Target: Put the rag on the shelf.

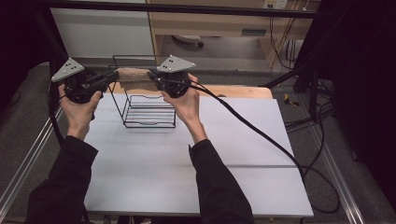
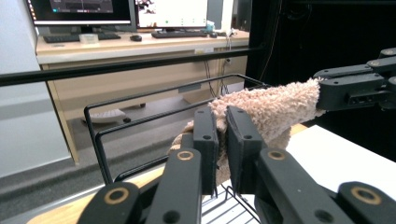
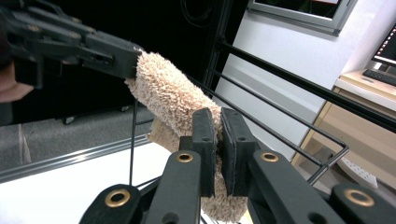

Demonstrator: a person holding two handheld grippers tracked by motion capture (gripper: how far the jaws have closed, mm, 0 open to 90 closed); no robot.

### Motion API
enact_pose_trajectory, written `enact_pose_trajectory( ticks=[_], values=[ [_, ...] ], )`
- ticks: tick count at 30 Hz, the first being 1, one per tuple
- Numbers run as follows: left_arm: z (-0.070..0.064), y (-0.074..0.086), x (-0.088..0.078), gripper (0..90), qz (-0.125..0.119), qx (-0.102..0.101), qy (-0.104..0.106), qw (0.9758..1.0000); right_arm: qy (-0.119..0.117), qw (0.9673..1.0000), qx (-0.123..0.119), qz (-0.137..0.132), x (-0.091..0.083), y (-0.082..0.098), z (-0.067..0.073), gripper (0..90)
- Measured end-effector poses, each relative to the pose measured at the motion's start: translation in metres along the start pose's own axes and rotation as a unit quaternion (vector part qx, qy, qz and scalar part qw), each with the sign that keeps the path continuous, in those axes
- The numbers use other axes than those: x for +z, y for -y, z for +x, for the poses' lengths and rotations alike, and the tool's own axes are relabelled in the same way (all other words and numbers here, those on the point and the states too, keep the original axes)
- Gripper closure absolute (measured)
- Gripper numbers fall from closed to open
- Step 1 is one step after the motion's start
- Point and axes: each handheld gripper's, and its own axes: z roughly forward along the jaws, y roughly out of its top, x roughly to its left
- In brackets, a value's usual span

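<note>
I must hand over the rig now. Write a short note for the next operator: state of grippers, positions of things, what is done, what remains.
Left gripper: shut on one end of the beige towel.
Right gripper: shut on the other end.
Towel: held stretched between both grippers, above the top of the black wire rack at the far side of the white table.
Done: towel picked up and spread.
Left: probably lower it over the rack's top bar, then release.

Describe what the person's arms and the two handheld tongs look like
Both arms wear black long sleeves. The left tongs and right tongs are black, each topped with a grey three-cornered plate. Their flat black fingers hang on links with brass-coloured pivots. A black cable trails from the right one.
</note>
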Motion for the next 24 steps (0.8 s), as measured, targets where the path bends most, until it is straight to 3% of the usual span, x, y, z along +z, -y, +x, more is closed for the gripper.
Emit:
enact_pose_trajectory(
  ticks=[7,9,12,16,19,24],
  values=[
    [-0.001,-0.022,-0.009,77.0,-0.016,-0.018,0.0,0.9997,-0.003,0.9999,-0.008,0.006,0.0,0.002,0.004,85.0],
    [-0.003,-0.029,-0.007,78.4,-0.011,-0.012,0.0,0.9999,-0.003,0.9999,-0.009,0.008,0.001,0.004,0.005,85.0],
    [-0.009,-0.036,0.0,83.4,0.004,-0.009,0.009,0.9999,-0.004,0.9999,-0.012,0.01,0.001,0.005,0.006,84.9],
    [-0.009,-0.038,0.016,88.1,0.045,-0.011,0.012,0.9989,-0.007,0.9999,-0.007,0.008,0.001,0.007,0.005,84.9],
    [-0.007,-0.034,0.023,89.7,0.071,-0.016,0.019,0.9971,-0.01,0.9999,-0.006,0.01,0.0,0.01,0.006,84.6],
    [-0.006,-0.022,0.02,89.9,0.09,-0.025,0.035,0.995,-0.015,0.9998,0.0,0.015,0.0,0.012,0.005,83.5]
  ],
)
